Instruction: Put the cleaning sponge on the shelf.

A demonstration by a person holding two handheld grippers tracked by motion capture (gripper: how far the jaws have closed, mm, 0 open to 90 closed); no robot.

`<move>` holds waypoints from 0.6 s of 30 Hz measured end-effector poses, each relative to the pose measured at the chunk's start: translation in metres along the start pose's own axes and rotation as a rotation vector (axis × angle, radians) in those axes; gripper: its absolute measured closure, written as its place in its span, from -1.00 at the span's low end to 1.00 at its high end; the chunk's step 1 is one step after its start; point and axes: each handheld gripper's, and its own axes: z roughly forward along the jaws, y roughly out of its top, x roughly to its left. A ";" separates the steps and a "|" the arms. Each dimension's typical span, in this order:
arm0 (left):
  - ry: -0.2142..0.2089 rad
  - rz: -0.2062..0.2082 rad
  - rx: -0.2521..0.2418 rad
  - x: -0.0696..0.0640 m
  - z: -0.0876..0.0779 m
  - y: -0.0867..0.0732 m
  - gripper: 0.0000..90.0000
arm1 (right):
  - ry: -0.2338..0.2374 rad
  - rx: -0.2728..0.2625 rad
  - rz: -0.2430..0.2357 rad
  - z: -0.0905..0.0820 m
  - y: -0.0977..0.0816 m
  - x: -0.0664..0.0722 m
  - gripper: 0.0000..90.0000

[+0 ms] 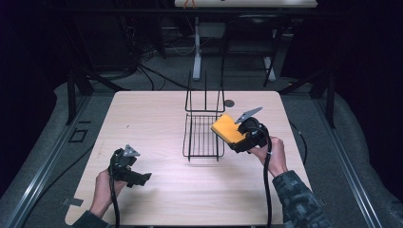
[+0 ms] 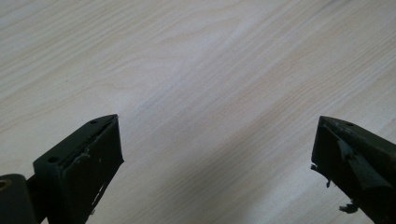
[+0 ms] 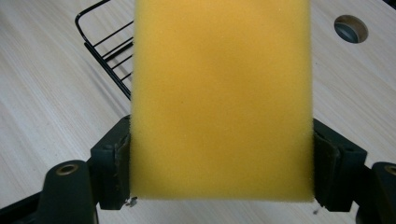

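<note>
Currently we see the right gripper point(image 1: 236, 138) right of centre in the high view, its jaws clamped on a yellow sponge point(image 1: 227, 128). We note the sponge is held clear of the table point(image 1: 157, 199) and overlaps the right rim of the black wire rack point(image 1: 203, 135), which stands in the middle of the frame with its tall end toward the top. From that picture alone we cannot tell whether the sponge touches the rack's wire.

In the right gripper view the sponge point(image 3: 222, 98) fills the centre, and we see one black pad point(image 3: 116, 158) pressed flat against its left edge, the other against its right edge. The rack point(image 3: 109, 51) shows at upper left behind the sponge, and a round hole point(image 3: 350, 28) in the tabletop sits at upper right.

We find the left gripper point(image 1: 141, 179) at lower left in the high view, low over the table and well apart from the rack. In the left gripper view its jaws stand wide apart with nothing between them, bare pale wood point(image 2: 201, 84) beyond, and one pad point(image 2: 95, 168) at lower left of the frame.
</note>
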 end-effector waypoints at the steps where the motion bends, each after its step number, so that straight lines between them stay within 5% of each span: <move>1: 0.003 0.001 0.001 0.000 0.000 0.000 -0.96 | 0.002 0.002 -0.006 0.000 0.001 0.001 -0.50; 18: 0.001 0.002 0.002 0.000 0.000 0.000 -0.96 | 0.024 -0.013 -0.056 0.014 0.010 0.016 -0.50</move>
